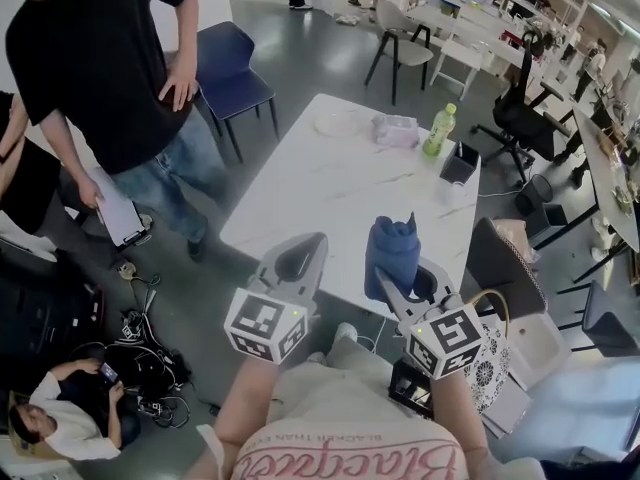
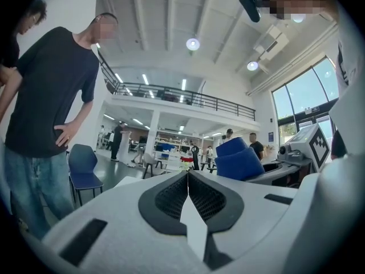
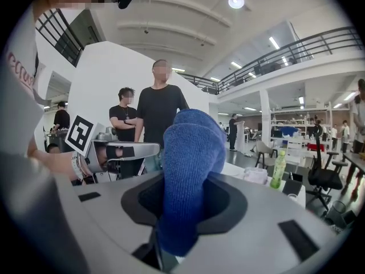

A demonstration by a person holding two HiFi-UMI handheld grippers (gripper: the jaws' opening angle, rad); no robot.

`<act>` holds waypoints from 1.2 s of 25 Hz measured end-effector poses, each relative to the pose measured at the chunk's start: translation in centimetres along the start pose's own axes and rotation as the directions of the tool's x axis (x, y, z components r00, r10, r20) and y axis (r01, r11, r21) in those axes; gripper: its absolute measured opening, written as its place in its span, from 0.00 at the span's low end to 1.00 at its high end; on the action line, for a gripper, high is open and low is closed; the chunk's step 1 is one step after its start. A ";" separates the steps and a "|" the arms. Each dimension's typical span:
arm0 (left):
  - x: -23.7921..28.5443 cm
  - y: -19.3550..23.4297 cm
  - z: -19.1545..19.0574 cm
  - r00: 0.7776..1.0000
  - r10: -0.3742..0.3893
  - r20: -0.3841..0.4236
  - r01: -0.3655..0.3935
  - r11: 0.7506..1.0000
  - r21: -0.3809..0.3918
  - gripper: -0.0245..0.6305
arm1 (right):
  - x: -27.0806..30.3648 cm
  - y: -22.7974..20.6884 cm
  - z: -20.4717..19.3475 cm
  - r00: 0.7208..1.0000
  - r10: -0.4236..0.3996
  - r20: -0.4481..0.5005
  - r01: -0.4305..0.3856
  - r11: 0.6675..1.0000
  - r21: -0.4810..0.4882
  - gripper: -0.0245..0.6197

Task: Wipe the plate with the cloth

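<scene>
Now | right fingers (image 3: pixel 242 205) clamp cloth (image 3: pixel 191 170) | left fingers (image 2: pixel 165 200) closed, empty | plate (image 1: pixel 338 123) at bench's (image 1: pixel 320 203) far-left corner, well ahead of both

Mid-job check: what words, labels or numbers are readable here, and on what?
Nothing reads cleanly.
On the shirt: red script, upside down and cut off, unreadable.
On the green bottle: label too small to read.
Cubes on left tongs and right tongs: square marker patterns, no words.
</scene>
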State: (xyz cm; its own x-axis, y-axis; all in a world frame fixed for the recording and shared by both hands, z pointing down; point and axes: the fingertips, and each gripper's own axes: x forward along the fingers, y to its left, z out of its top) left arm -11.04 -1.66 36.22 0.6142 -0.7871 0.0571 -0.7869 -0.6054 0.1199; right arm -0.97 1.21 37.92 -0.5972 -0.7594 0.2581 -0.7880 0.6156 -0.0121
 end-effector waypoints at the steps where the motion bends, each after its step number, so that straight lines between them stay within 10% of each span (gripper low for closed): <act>1: 0.6 0.3 0.1 1.000 0.001 0.001 -0.001 1.000 0.000 0.04 | 0.5 -0.5 0.2 1.000 0.003 0.002 -0.003 1.000 -0.004 0.22; 30: 20.3 7.0 -1.4 0.993 0.015 -0.114 -0.010 0.999 0.044 0.04 | 14.3 -17.7 0.1 1.000 0.022 -0.020 -0.021 0.997 0.080 0.22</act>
State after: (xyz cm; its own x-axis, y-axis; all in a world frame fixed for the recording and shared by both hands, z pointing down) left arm -3.96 -21.73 39.59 0.6050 -0.7775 0.1715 -0.7950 -0.6019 0.0757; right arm 4.42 -20.58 41.69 -0.6114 -0.7411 0.2773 -0.7850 0.6122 -0.0945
